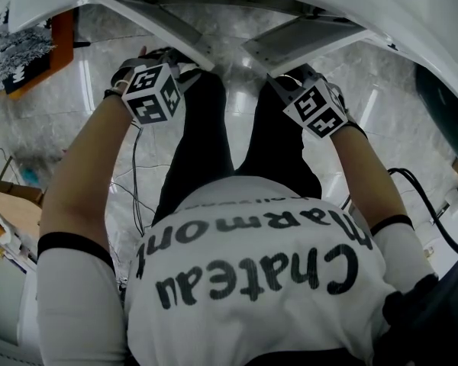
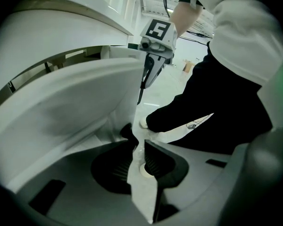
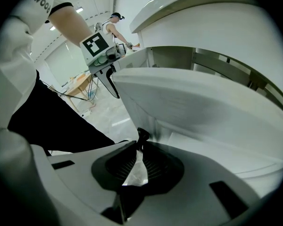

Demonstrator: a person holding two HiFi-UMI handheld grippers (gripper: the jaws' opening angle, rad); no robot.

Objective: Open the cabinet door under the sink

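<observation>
The right gripper [image 3: 140, 144] is at the bottom, and its two black ribbed pads pinch a small dark handle [image 3: 142, 134] on the edge of a big white cabinet door [image 3: 203, 107]. The door swings out above the jaws. Across from it, the left gripper [image 3: 112, 86] points its black fingers down by the door's top corner. A bare arm [image 3: 66, 18] holds it. Black trousers [image 3: 42, 121] fill the left side.

The pale, glossy, marble-pattern floor [image 1: 99, 59] reflects long strips of light. Thin cables [image 1: 133, 197] lie on it. Far behind stands a wooden table [image 3: 80, 84].
</observation>
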